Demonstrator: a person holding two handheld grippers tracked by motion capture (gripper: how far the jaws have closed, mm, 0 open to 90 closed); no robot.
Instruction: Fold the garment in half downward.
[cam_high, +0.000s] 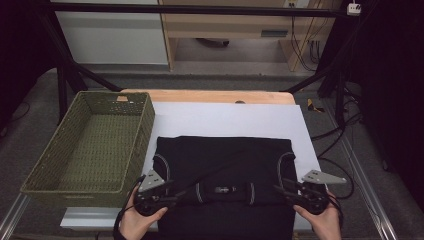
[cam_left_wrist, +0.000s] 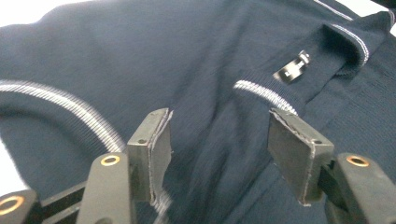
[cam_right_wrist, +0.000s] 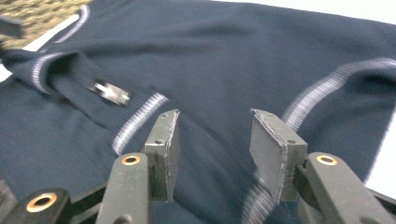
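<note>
A dark navy knitted garment (cam_high: 225, 170) with white-striped trim lies folded flat on a white sheet, its collar and a small label (cam_high: 223, 189) toward the near edge. My left gripper (cam_high: 172, 192) hovers open at the garment's near left corner; its jaws stand wide apart over the dark fabric (cam_left_wrist: 219, 140). At the near right corner my right gripper (cam_high: 280, 190) is open too, jaws apart above the cloth (cam_right_wrist: 215, 154). The collar label (cam_left_wrist: 292, 71) (cam_right_wrist: 110, 92) shows ahead of both. Nothing is held.
A green woven basket (cam_high: 137, 130) stands empty at the left, close beside the garment. The white sheet (cam_high: 230, 117) extends beyond the garment toward the wooden table's far edge. Cables and black frame legs lie past the table's right side.
</note>
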